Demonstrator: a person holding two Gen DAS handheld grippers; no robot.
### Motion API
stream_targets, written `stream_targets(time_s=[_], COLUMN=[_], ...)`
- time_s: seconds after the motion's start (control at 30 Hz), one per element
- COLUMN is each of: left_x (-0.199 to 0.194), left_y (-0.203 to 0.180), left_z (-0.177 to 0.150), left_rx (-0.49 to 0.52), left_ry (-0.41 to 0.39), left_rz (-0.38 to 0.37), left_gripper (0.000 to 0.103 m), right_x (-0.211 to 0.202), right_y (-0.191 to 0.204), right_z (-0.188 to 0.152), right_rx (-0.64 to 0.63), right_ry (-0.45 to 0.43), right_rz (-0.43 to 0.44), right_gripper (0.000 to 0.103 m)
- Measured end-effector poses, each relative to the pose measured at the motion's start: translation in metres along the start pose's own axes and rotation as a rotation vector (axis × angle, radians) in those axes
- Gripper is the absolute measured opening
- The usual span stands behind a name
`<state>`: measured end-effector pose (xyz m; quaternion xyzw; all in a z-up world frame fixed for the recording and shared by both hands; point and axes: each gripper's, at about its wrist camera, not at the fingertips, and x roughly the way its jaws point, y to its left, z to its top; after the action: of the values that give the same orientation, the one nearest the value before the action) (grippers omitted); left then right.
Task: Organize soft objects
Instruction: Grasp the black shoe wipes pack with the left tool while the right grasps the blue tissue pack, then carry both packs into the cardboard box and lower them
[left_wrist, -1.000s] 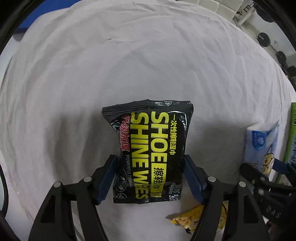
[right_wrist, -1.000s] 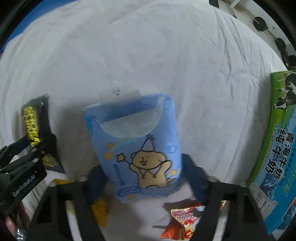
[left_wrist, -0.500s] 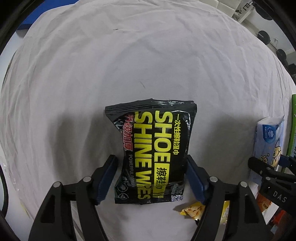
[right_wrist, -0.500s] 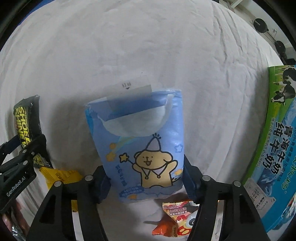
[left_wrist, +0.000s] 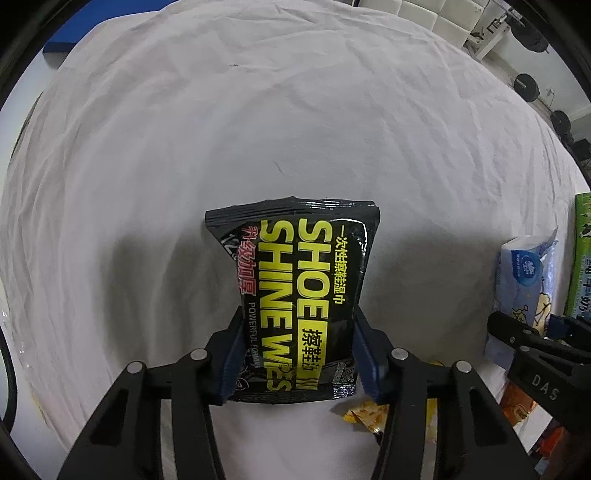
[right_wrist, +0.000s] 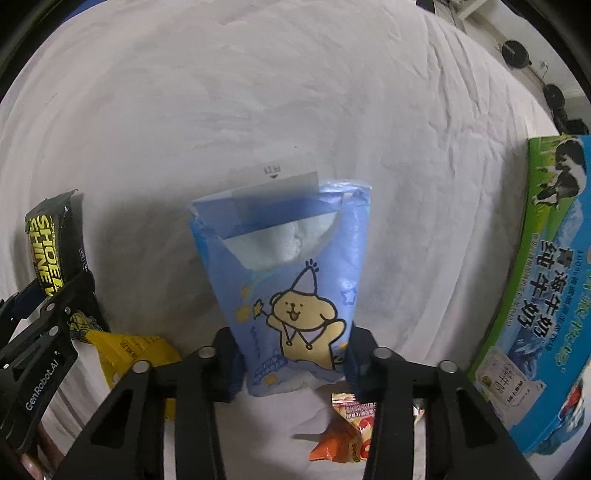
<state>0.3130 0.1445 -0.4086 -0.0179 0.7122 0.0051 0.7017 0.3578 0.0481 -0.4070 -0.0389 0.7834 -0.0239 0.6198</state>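
My left gripper (left_wrist: 297, 360) is shut on a black pack of shoe shine wipes (left_wrist: 299, 288) with yellow lettering and holds it above the white sheet. My right gripper (right_wrist: 291, 363) is shut on a blue tissue pack (right_wrist: 291, 291) with a yellow bear on it; its top flap is open and white tissue shows. In the left wrist view the tissue pack (left_wrist: 524, 284) and the right gripper are at the right edge. In the right wrist view the wipes pack (right_wrist: 51, 243) and the left gripper are at the left edge.
A white wrinkled sheet (left_wrist: 258, 129) covers the surface. A green and blue milk carton box (right_wrist: 535, 295) stands at the right. A yellow snack packet (right_wrist: 129, 350) and an orange snack packet (right_wrist: 343, 435) lie near the front. Dumbbells lie on the floor at the far right.
Both grippers have lifted their packs higher and drawn back a little; the sheet looks farther away. Both grips are unchanged.
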Motion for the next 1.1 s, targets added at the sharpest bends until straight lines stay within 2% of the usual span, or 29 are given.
stream_targets(time_s=[0.33, 0.67, 0.83, 1.1], left_x=[-0.028, -0.099, -0.138, -0.197], left_y=[0.009, 0.013, 0.005, -0.050], left_z=[-0.011, -0.030, -0.039, -0.065], left_rx=[-0.012, -0.028, -0.014, 0.064], left_ry=[-0.059, -0.188, -0.248, -0.329], left_rz=[-0.015, -0.058, -0.095, -0.153], left_gripper=[0.049, 0.049, 0.049, 0.049], right_x=[-0.040, -0.109, -0.153, -0.189], right_y=[0.002, -0.020, -0.043, -0.089], right_z=[-0.011, -0.045, -0.076, -0.143], right_rx=[-0.036, -0.087, -0.099, -0.069], right_ry=[-0.061, -0.179, -0.246, -0.354], right_rz=[0.050, 0.117, 0.152, 0.190], right_gripper=[0.037, 0.037, 0.037, 0.037])
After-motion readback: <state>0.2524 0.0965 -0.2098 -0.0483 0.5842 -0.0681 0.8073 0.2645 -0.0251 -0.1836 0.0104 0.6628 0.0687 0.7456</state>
